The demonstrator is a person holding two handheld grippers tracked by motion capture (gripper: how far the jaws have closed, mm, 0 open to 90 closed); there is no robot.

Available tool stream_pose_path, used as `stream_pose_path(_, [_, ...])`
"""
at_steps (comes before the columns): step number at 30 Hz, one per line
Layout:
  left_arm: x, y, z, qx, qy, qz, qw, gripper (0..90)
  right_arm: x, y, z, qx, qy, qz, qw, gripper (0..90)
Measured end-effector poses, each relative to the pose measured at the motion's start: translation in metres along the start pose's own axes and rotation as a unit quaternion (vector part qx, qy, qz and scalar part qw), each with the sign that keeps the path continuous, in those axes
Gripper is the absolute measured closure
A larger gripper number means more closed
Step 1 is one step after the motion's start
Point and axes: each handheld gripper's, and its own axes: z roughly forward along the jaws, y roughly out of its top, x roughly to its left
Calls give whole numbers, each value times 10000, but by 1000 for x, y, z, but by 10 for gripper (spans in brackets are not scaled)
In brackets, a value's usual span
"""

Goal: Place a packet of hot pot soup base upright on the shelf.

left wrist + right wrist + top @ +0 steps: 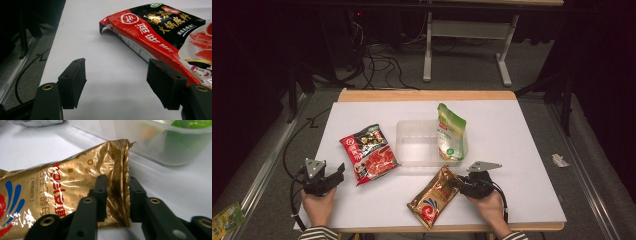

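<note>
A gold foil pouch (pixel 436 195) lies near the table's front edge, and my right gripper (pixel 460 183) is shut on its top seam. In the right gripper view the jaws pinch the crinkled end of the gold pouch (pixel 75 185) at my right gripper (pixel 117 195). A red and black pouch (pixel 368 152) lies left of centre. My left gripper (pixel 338 176) stands open on the table beside its lower left edge. The left gripper view shows my left gripper (pixel 116 82) with nothing between its jaws and the red pouch (pixel 155 35) just beyond the right jaw.
A clear plastic tub (pixel 417 145) sits mid-table with a green and white pouch (pixel 451 132) leaning in its right end. The tub (pixel 155 142) lies just beyond the gold pouch. White sheet (pixel 512 130) covers the table. Cables and a stand occupy the floor behind.
</note>
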Motion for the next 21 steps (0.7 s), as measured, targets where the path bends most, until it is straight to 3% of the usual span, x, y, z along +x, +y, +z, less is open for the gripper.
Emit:
stream_pose_path(4, [0,0,0,2,12,2,10000,321,2,0,-1,94,-56,-158,9998,847])
stream_pose_path(10, [0,0,0,3,1,-18,10000,321,2,0,-1,131,-142,-268,9995,887])
stream_pose_path(21, [1,0,0,-12,-2,-25,10000,320,1,2,-8,-15,-24,-125,9999,900])
